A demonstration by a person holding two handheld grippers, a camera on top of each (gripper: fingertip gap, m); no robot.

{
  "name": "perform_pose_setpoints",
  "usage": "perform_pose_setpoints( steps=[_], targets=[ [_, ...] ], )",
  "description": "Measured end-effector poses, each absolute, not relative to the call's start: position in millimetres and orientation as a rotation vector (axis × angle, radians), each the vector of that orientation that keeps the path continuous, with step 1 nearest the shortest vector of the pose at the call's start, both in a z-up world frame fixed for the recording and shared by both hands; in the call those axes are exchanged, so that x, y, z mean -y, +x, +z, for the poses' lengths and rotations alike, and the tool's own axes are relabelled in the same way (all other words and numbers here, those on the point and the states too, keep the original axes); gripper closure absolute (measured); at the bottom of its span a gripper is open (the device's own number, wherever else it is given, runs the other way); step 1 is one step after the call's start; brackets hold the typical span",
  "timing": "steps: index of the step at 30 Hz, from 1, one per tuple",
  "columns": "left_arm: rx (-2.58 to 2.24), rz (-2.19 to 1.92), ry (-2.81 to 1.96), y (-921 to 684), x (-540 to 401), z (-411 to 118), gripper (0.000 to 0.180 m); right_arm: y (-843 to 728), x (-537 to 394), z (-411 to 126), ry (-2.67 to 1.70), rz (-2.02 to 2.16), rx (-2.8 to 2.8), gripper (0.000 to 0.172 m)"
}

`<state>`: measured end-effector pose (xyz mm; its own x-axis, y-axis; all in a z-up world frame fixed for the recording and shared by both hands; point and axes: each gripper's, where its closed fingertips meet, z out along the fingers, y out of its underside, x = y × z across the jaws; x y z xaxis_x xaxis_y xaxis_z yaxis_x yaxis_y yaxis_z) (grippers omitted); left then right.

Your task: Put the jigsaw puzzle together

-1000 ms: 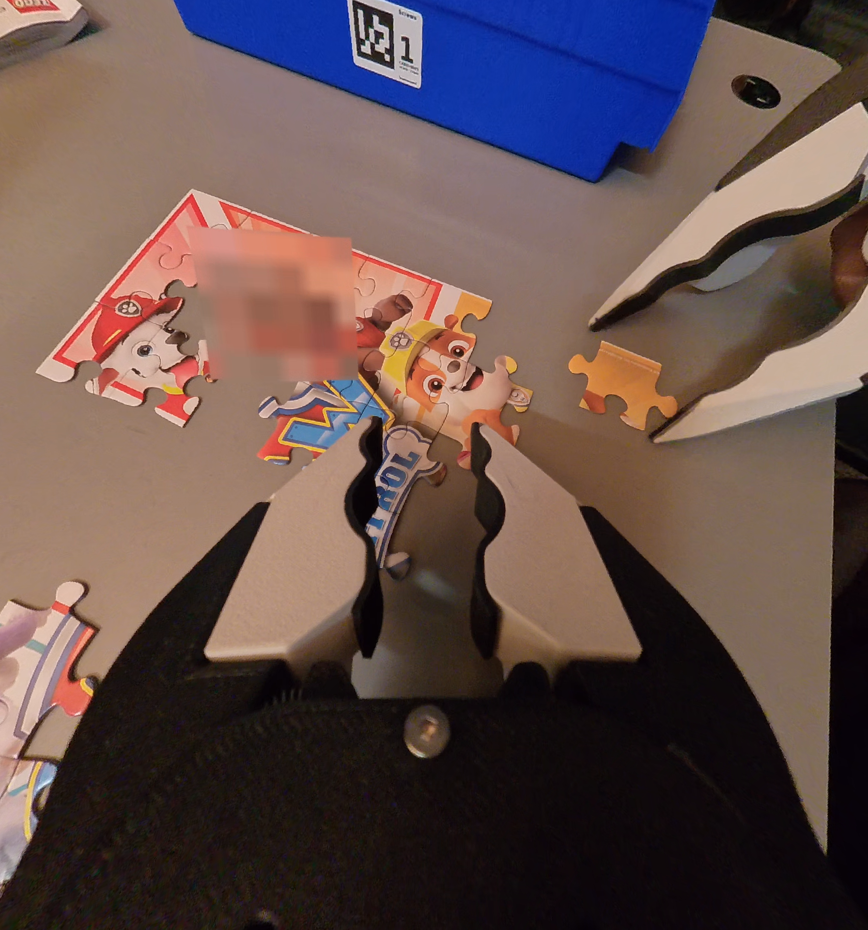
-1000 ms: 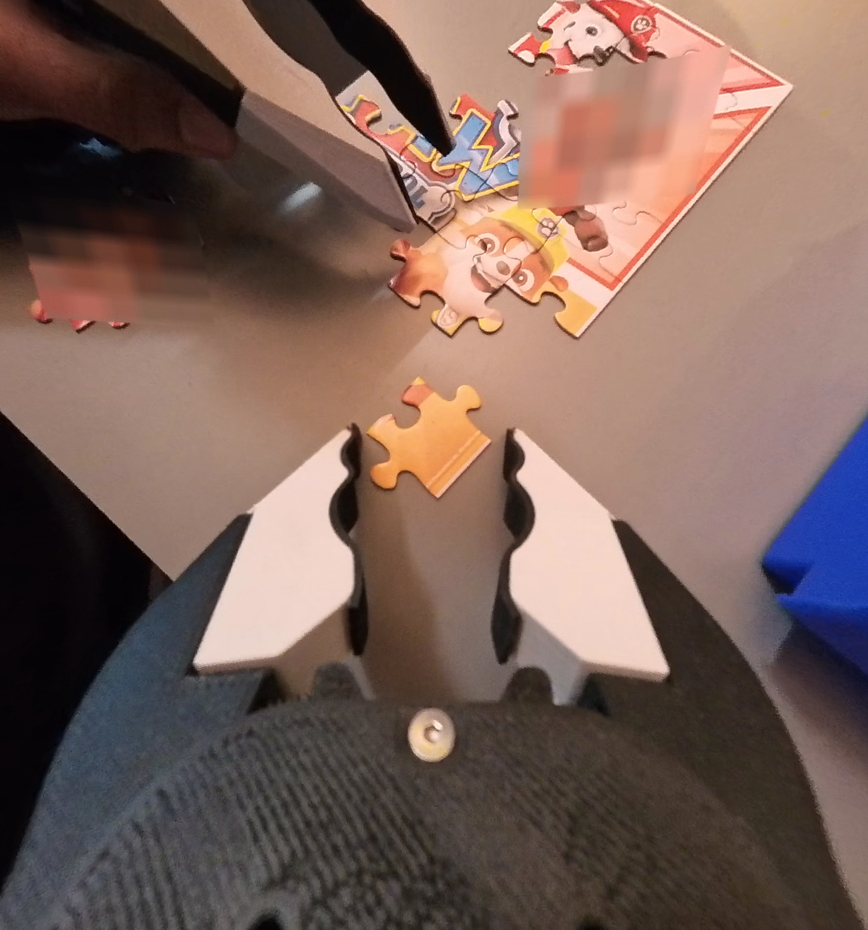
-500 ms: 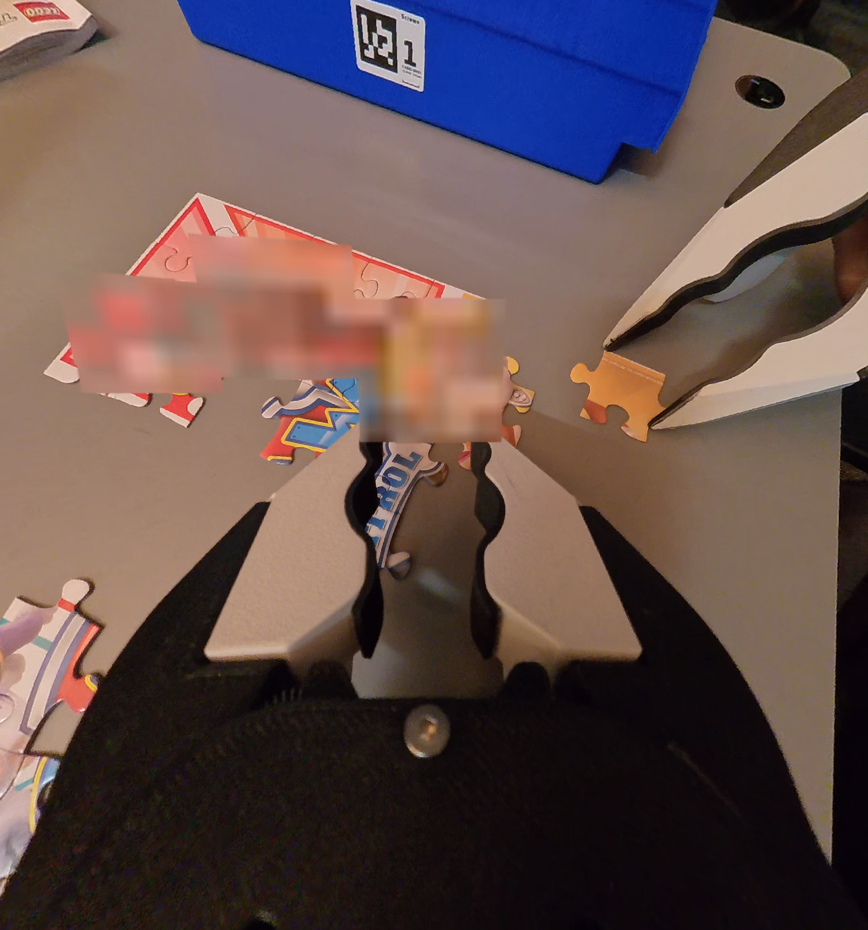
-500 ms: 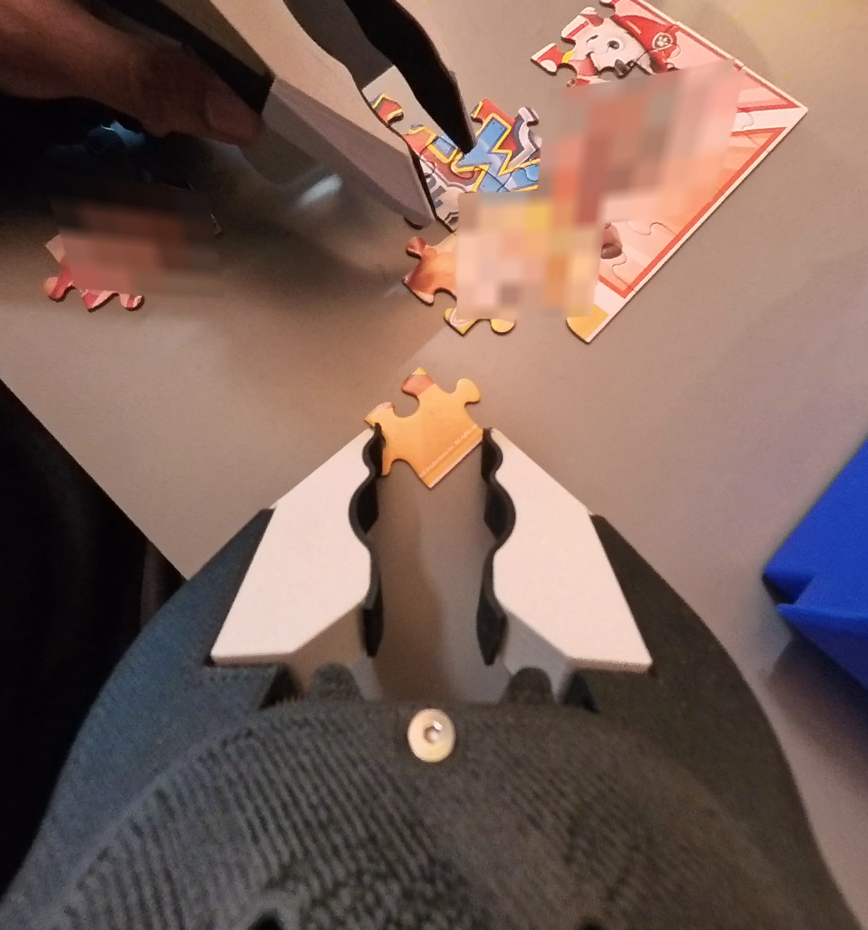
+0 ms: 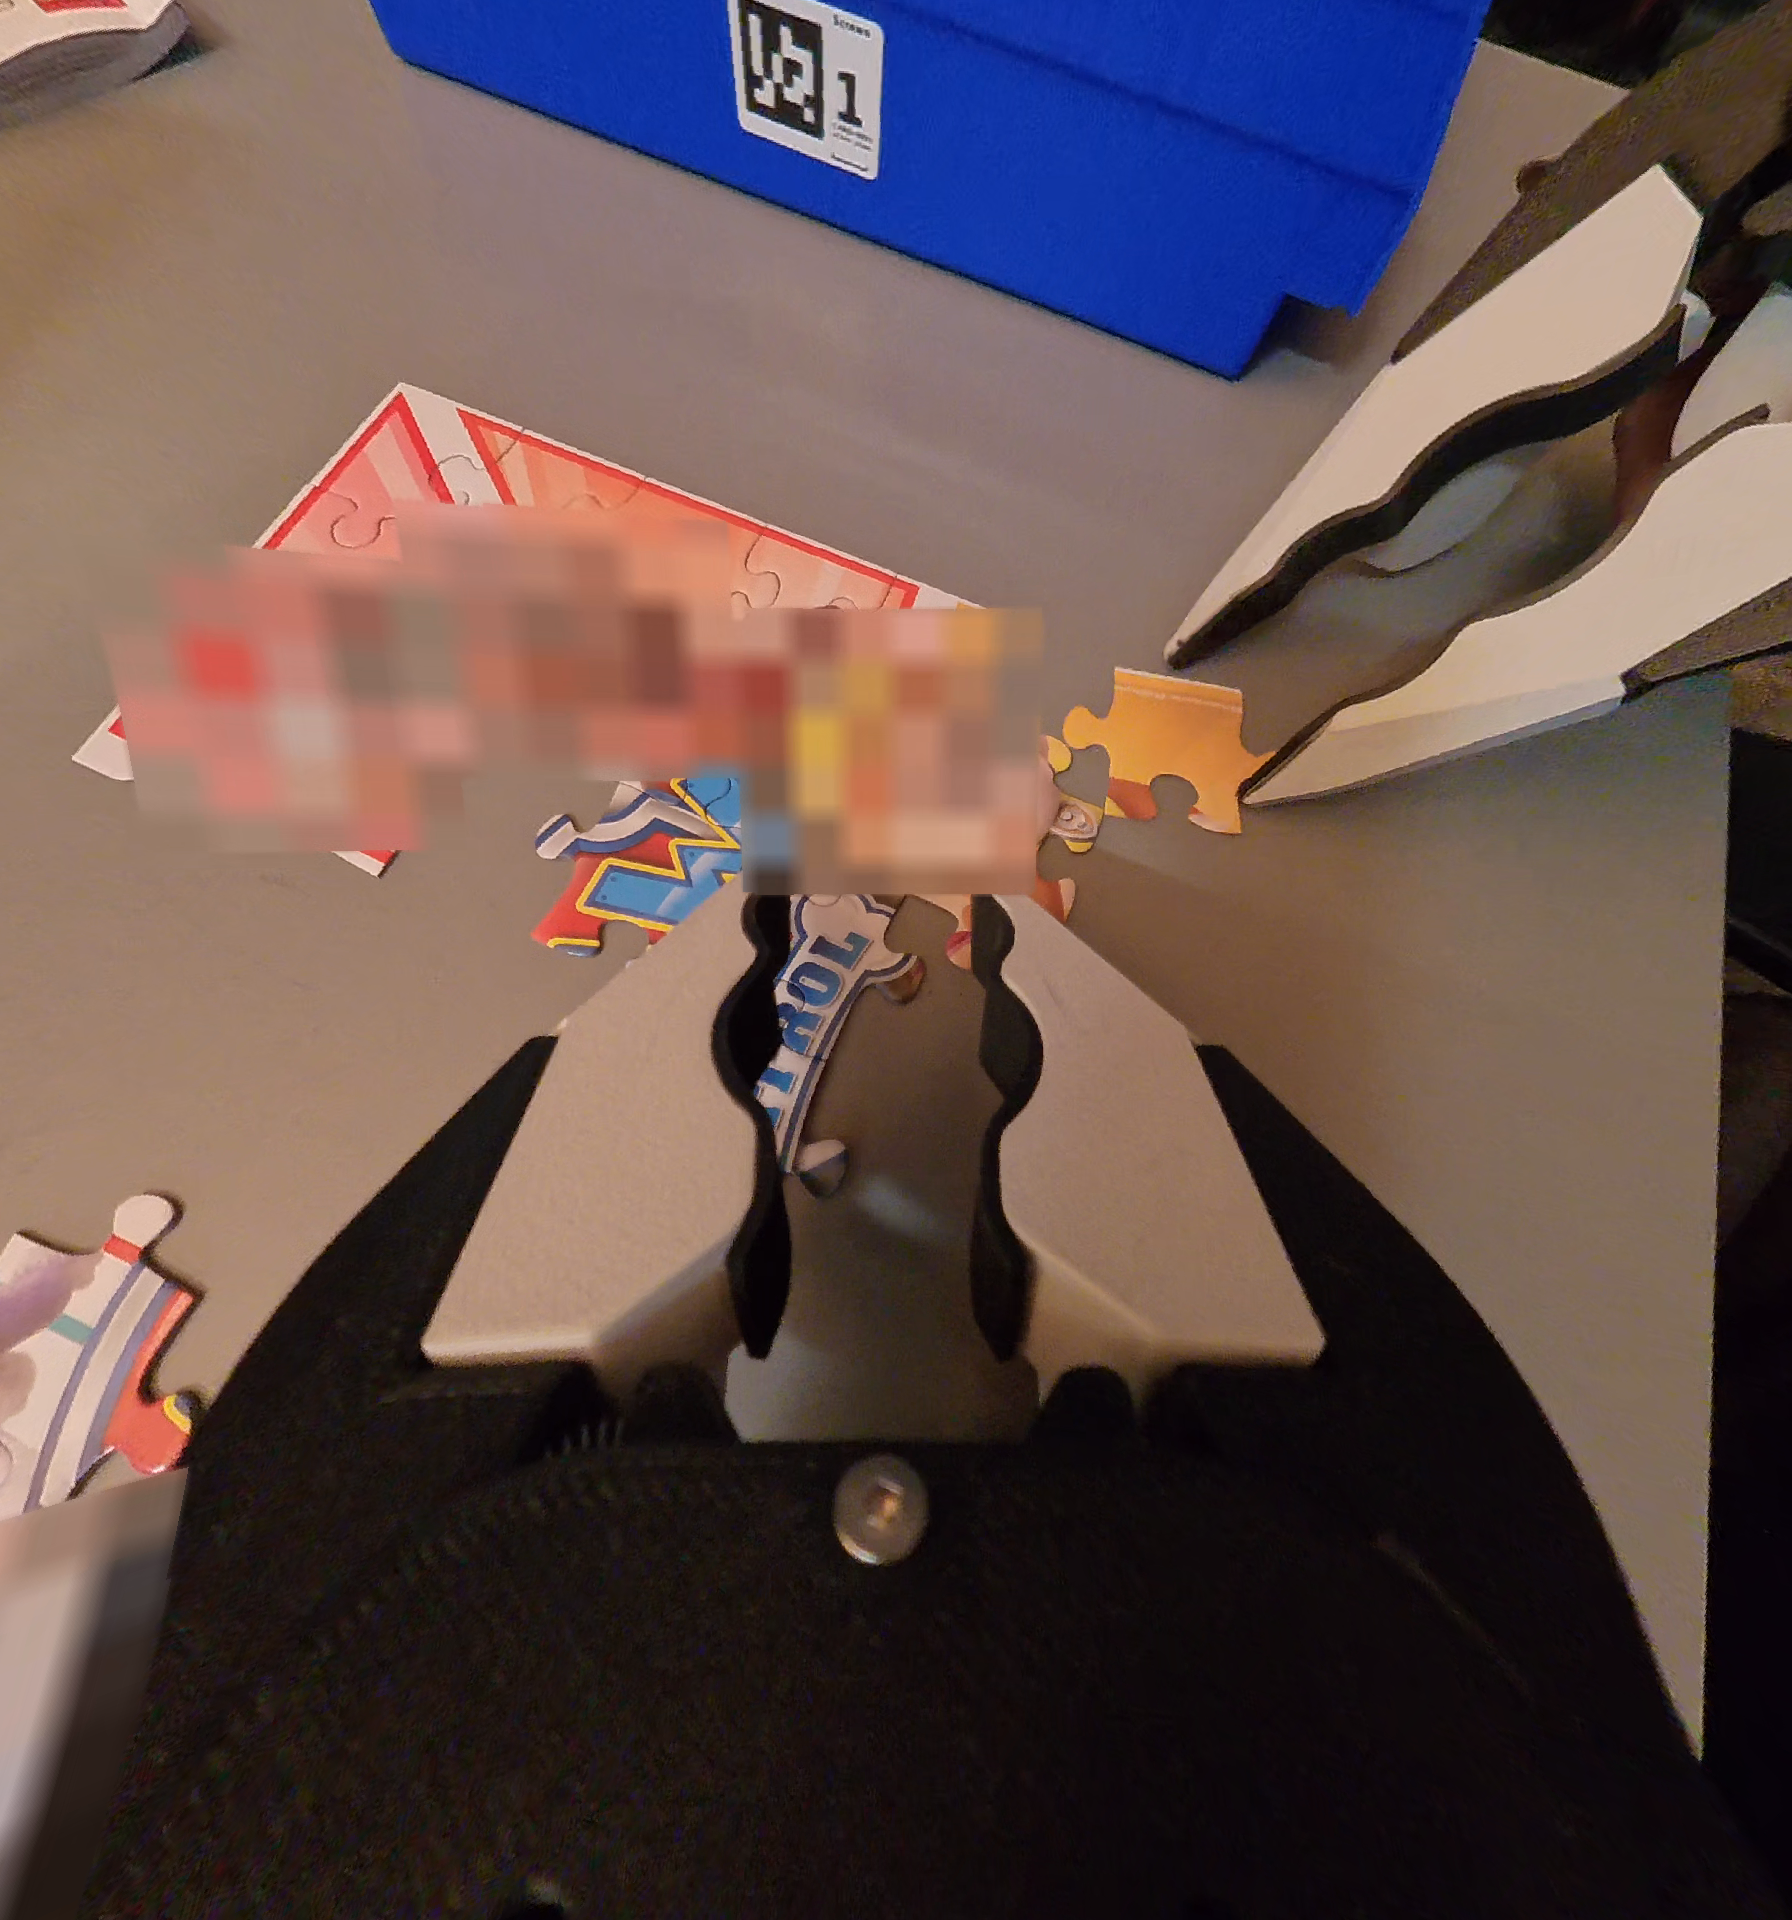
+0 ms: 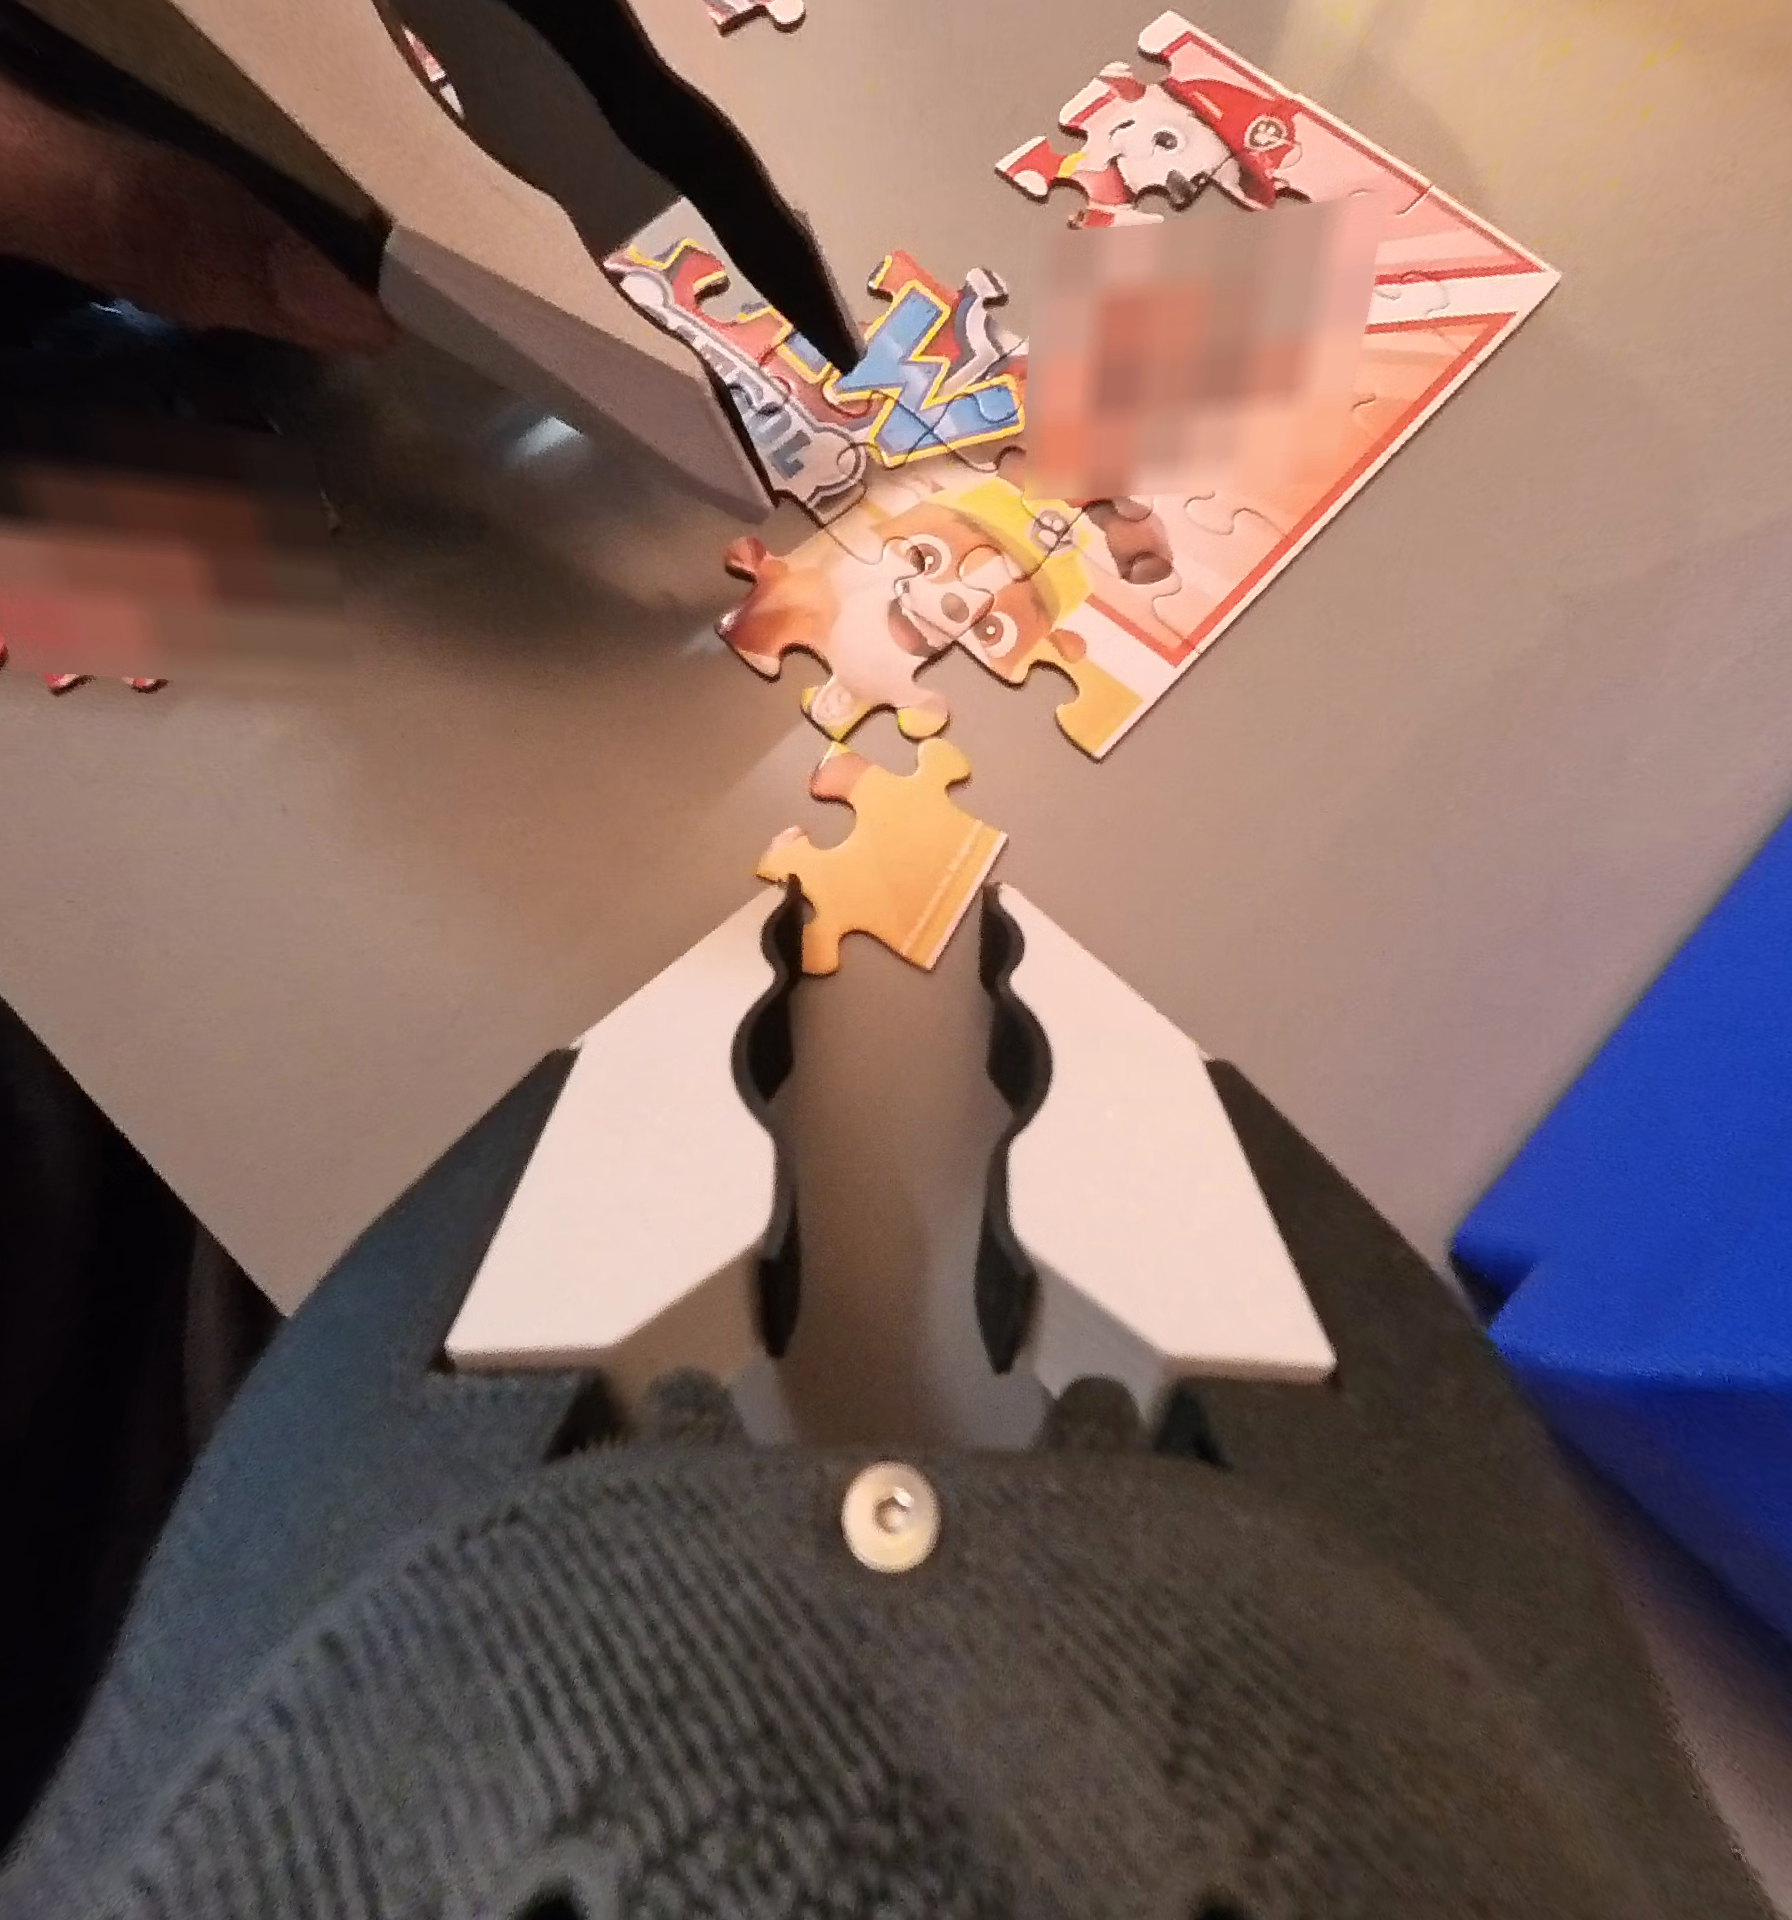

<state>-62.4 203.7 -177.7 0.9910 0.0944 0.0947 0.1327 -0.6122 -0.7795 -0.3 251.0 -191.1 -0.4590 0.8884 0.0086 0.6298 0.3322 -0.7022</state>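
Grey table, blue bin beyond puzzle.

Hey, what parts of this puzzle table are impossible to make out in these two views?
- Middle of the puzzle: mosaic patch, left wrist view; a smaller patch in the right wrist view.
- Second puzzle: cut off by the left edge, left wrist view.
- Blue box: cut off by the right edge, right wrist view.
- Left hand-held gripper tips: partly under the patch.
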Motion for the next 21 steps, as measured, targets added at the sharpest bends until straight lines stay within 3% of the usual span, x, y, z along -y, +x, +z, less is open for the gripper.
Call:
perform_pose_setpoints(
  steps=[6,14,21],
  targets=[
    [0.156,-0.061,-2.236,-61.9,-203.9,-178.1,0.148,-1.8,-249.8,-188.1,-1.335,0.890,2.194,0.136],
    [0.150,-0.055,-2.243,-61.4,-204.1,-179.1,0.148,-9.5,-245.6,-191.9,-1.359,0.924,2.191,0.111],
    [0.151,-0.055,-2.241,-61.4,-204.2,-178.8,0.148,-7.7,-243.5,-192.5,-1.330,0.907,2.238,0.110]
  ],
)
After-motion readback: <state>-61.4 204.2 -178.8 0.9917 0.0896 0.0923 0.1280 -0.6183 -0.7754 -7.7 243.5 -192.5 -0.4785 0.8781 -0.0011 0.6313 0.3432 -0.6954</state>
